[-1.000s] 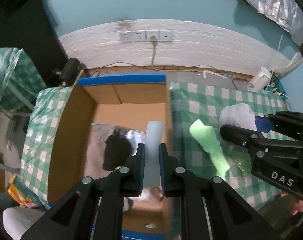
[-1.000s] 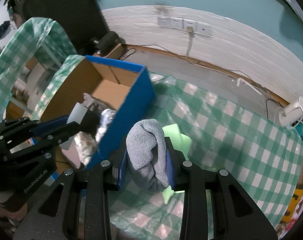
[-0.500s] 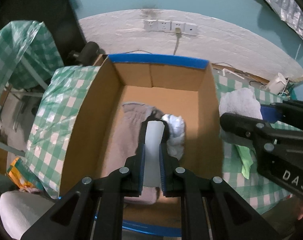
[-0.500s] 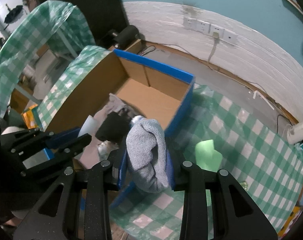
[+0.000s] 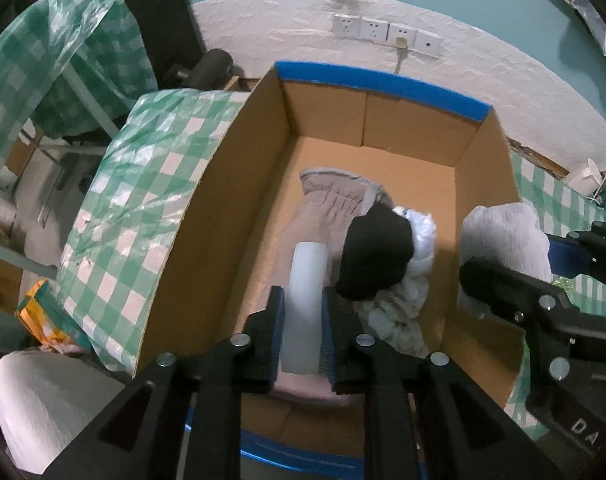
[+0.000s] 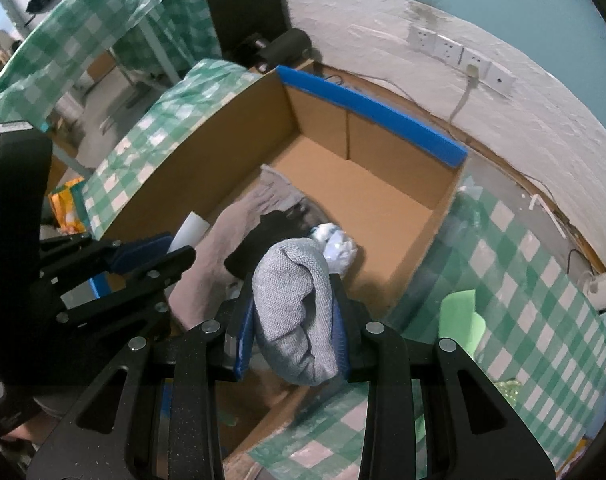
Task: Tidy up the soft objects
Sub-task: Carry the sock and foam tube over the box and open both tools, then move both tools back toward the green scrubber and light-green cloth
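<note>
My left gripper [image 5: 301,312] is shut on a white foam roll [image 5: 306,300] and holds it above the open cardboard box [image 5: 383,84] with a blue rim. Inside the box lie a pinkish-grey cloth [image 5: 331,204], a black cloth [image 5: 377,256] and a crumpled white cloth [image 5: 417,272]. My right gripper [image 6: 293,320] is shut on a grey knitted cloth [image 6: 297,304] and holds it over the box's near right side. The left gripper also shows in the right wrist view [image 6: 159,252], and the right gripper in the left wrist view [image 5: 515,264].
The box [image 6: 367,104] stands on a green-and-white checked tablecloth [image 6: 523,280]. A light green sheet [image 6: 461,320] lies on the cloth right of the box. Wall sockets [image 5: 387,34] and a cable are behind. A checked plastic cover [image 5: 63,60] hangs at left.
Both grippers have moved left with their loads, from over the tablecloth to above the box. The left gripper's foam roll now hangs over the cloths inside.
</note>
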Demonstrator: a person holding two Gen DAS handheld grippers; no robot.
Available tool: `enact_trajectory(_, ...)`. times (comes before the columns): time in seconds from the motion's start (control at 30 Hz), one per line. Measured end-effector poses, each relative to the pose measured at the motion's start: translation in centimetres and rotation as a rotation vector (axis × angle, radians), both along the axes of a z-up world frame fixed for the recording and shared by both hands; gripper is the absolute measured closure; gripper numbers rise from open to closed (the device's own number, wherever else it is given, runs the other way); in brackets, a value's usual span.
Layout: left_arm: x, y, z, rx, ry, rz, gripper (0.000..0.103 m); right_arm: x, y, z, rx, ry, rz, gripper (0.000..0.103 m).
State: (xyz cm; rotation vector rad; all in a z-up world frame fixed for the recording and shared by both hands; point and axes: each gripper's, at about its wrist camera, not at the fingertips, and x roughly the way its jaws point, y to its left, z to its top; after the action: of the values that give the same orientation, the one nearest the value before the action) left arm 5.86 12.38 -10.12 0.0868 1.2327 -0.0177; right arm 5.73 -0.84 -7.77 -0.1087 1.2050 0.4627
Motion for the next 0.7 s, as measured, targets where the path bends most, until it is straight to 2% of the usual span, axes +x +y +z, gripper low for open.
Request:
enact_trajectory(0.07,0.0,0.2,-0.1,-0.006,0.002,0.010,0.079,0.0,0.2,-0.3,-0.001,0.005,0.001,0.071)
enact_trajectory(0.13,-0.1,0.3,0.1,-0.003,-0.008,0.017,0.062,0.0,0.2,-0.4,-0.003,0.004,0.001,0.065)
enact_trajectory(0.2,-0.1,0.2,0.5,0.008,-0.028,0.016,0.054,0.0,0.1,-0.4,-0.007,0.001,-0.010,0.061)
enact_trajectory(0.3,0.0,0.2,0.5,0.017,-0.032,0.015,0.054,0.0,-0.1,-0.2,-0.009,-0.006,-0.025,0.051)
enact_trajectory(0.7,-0.2,-0.8,1.6,-0.003,-0.055,-0.007,0.054,0.2,-2.4,0.8,0.022,-0.021,-0.082,0.046)
